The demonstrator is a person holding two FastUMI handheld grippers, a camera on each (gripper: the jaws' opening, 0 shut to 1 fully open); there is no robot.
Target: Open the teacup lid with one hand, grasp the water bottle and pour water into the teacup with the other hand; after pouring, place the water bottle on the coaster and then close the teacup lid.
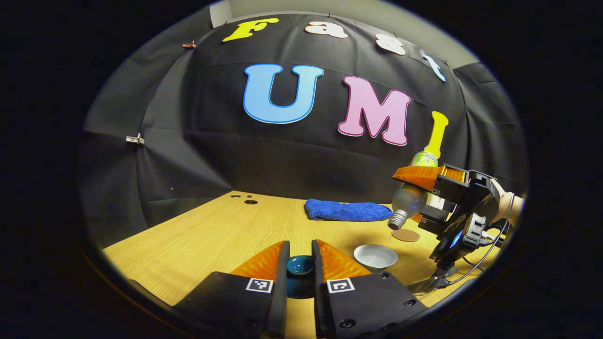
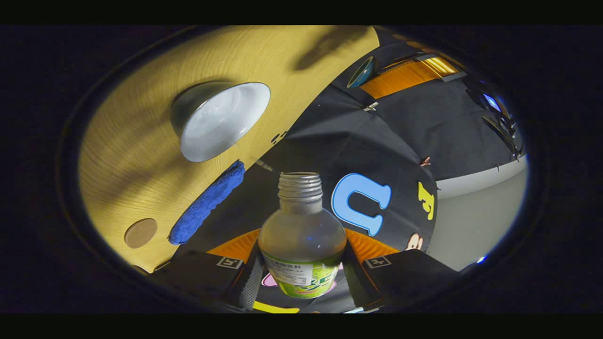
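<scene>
Tilting water bottle (image 2: pixel 301 235) clamped between right jaws, teacup lid (image 1: pixel 300 266) pinched between left jaws, teacup (image 1: pixel 375 256) uncovered

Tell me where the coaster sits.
In the left gripper view, the coaster lies on the table, between the blue towel and the teacup.

The teacup (image 1: pixel 375 256) sits on the table (image 1: pixel 198 235), coaster (image 1: pixel 405 235) just behind it, towel (image 1: pixel 346 210) farther back.
</scene>
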